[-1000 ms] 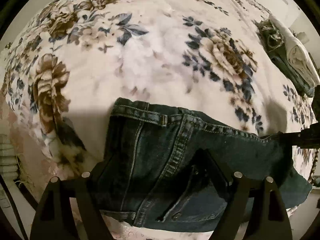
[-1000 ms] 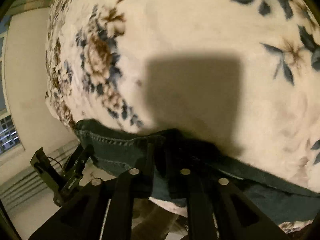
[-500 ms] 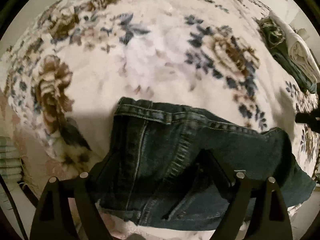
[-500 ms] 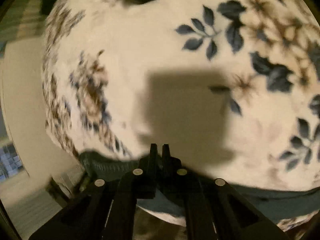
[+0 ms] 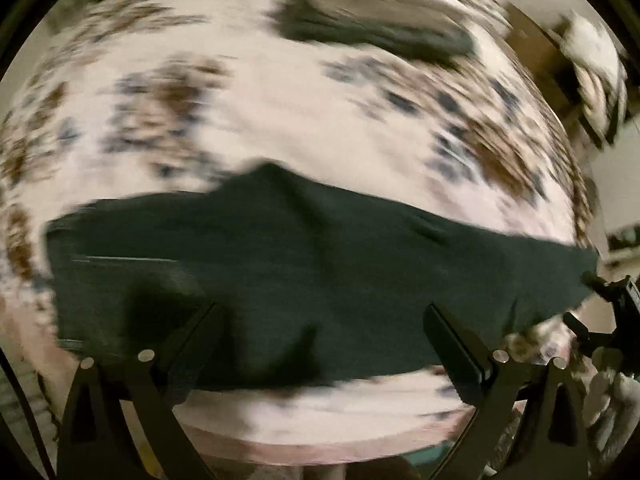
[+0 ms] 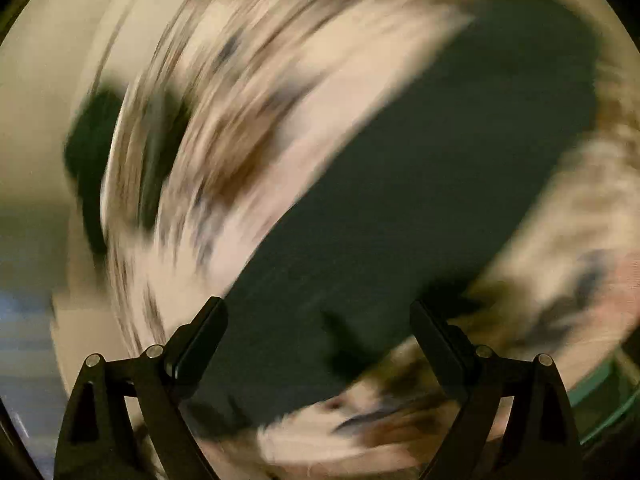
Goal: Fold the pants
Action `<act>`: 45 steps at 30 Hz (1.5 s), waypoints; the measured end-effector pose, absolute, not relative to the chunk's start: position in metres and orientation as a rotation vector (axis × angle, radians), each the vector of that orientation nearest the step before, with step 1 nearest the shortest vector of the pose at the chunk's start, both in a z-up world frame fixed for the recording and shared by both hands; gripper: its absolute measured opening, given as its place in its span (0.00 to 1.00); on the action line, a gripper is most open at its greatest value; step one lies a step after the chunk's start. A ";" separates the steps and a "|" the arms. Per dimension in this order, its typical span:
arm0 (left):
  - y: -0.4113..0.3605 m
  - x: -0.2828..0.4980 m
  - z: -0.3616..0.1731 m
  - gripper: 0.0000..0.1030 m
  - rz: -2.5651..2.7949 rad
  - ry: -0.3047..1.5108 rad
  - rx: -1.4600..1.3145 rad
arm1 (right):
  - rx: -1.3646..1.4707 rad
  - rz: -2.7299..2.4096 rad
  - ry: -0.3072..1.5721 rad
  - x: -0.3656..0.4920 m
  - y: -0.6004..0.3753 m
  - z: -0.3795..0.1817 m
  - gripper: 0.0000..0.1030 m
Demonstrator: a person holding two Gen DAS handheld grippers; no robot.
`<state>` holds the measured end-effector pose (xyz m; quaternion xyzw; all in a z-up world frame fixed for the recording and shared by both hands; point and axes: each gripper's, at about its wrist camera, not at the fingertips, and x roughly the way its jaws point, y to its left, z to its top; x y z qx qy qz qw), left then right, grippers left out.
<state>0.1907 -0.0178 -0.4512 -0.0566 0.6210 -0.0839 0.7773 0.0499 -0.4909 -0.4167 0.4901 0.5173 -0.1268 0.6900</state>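
Observation:
The dark denim pants [image 5: 320,272] lie as a wide band across the near part of the floral blanket [image 5: 304,120]. Both views are heavily motion-blurred. My left gripper [image 5: 320,336] is open, its jaws wide apart over the pants' near edge, holding nothing. In the right wrist view the pants [image 6: 400,220] run diagonally from lower left to upper right. My right gripper [image 6: 320,332] is open over their lower end and holds nothing. The right gripper's frame [image 5: 612,312] shows at the right edge of the left wrist view, beside the pants' end.
A blurred pile of folded clothes [image 5: 376,28] lies at the far side of the blanket. The bed's near edge [image 5: 320,440] runs just under the left gripper. A dark item [image 6: 92,168] sits at the bed's left side in the right wrist view.
Both grippers have opened and let go of the pants. Both cameras have swung fast, and the pants now lie spread wider across the blanket.

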 end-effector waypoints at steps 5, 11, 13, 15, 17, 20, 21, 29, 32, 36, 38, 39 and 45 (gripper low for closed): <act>-0.129 0.194 -0.468 1.00 -0.276 1.397 -0.090 | 1.265 -0.343 0.939 0.002 -0.618 -0.440 0.91; -0.232 0.200 -0.484 1.00 -0.347 1.422 0.027 | 1.418 -0.260 0.971 0.000 -0.653 -0.519 0.86; -0.257 0.201 -0.491 0.99 -0.359 1.431 0.076 | 1.470 -0.196 0.892 0.001 -0.660 -0.526 0.86; -0.274 0.202 -0.495 0.99 -0.367 1.439 0.110 | 1.441 -0.160 0.852 0.008 -0.663 -0.524 0.86; -0.289 0.202 -0.501 0.99 -0.375 1.445 0.141 | 1.420 -0.123 0.853 0.025 -0.664 -0.532 0.86; -0.302 0.203 -0.507 0.99 -0.374 1.457 0.159 | 1.382 -0.120 0.858 0.042 -0.660 -0.530 0.84; -0.305 0.203 -0.508 0.99 -0.373 1.459 0.159 | 1.364 -0.118 0.857 0.044 -0.659 -0.526 0.71; -0.315 0.204 -0.515 0.99 -0.359 1.472 0.160 | 1.245 -0.064 0.794 0.036 -0.648 -0.478 0.52; -0.323 0.201 -0.522 0.99 -0.349 1.477 0.148 | 1.268 -0.084 0.825 0.051 -0.650 -0.492 0.54; -0.314 0.201 -0.524 0.99 -0.334 1.479 0.129 | 1.401 -0.092 0.831 0.062 -0.672 -0.529 0.54; -0.301 0.202 -0.524 0.99 -0.330 1.474 0.119 | 1.386 -0.099 0.807 0.068 -0.671 -0.522 0.50; -0.298 0.204 -0.524 0.99 -0.328 1.473 0.113 | 1.361 -0.087 0.780 0.068 -0.668 -0.511 0.40; -0.277 0.214 -0.532 0.99 -0.305 1.472 0.083 | 1.282 -0.051 0.744 0.070 -0.652 -0.496 0.40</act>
